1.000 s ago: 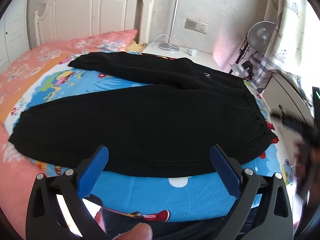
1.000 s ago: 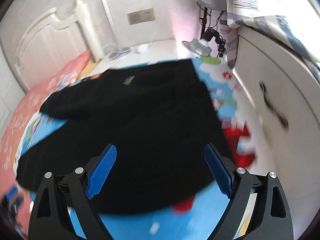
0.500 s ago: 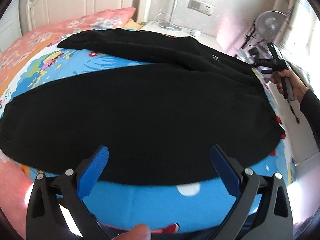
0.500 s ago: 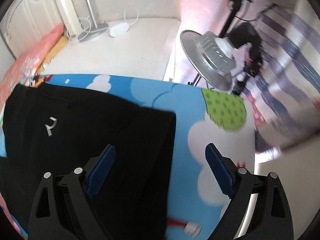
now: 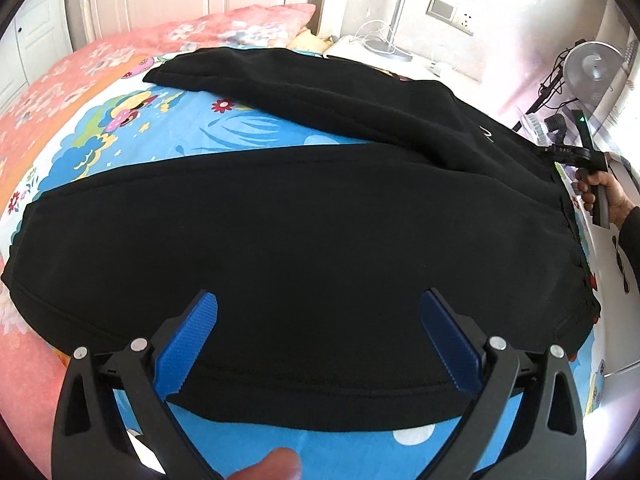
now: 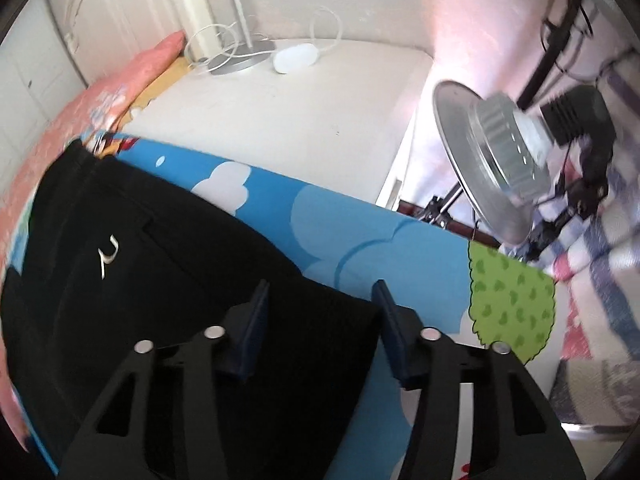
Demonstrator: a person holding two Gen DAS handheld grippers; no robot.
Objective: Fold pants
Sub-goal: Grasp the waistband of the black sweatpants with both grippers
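Black pants (image 5: 320,216) lie spread flat on a blue cartoon bedsheet (image 5: 248,128), legs pointing left, waistband at the right. My left gripper (image 5: 318,332) is wide open above the near leg's lower edge, holding nothing. My right gripper (image 6: 320,304) hangs over the far waistband corner of the pants (image 6: 160,280), near a small white logo (image 6: 108,256). Its jaws stand half closed, with a gap and the fabric edge between them. The right gripper's handle and the hand holding it show in the left wrist view (image 5: 592,168).
A white nightstand (image 6: 320,120) with a lamp base (image 6: 236,60) and cable stands beyond the bed corner. A silver studio lamp (image 6: 492,152) on a stand is at the right. Pink bedding (image 5: 80,80) and a white headboard (image 5: 120,0) lie to the left.
My right gripper's jaws have narrowed from wide open to half closed over the waistband corner. My left gripper has moved closer over the near pant leg.
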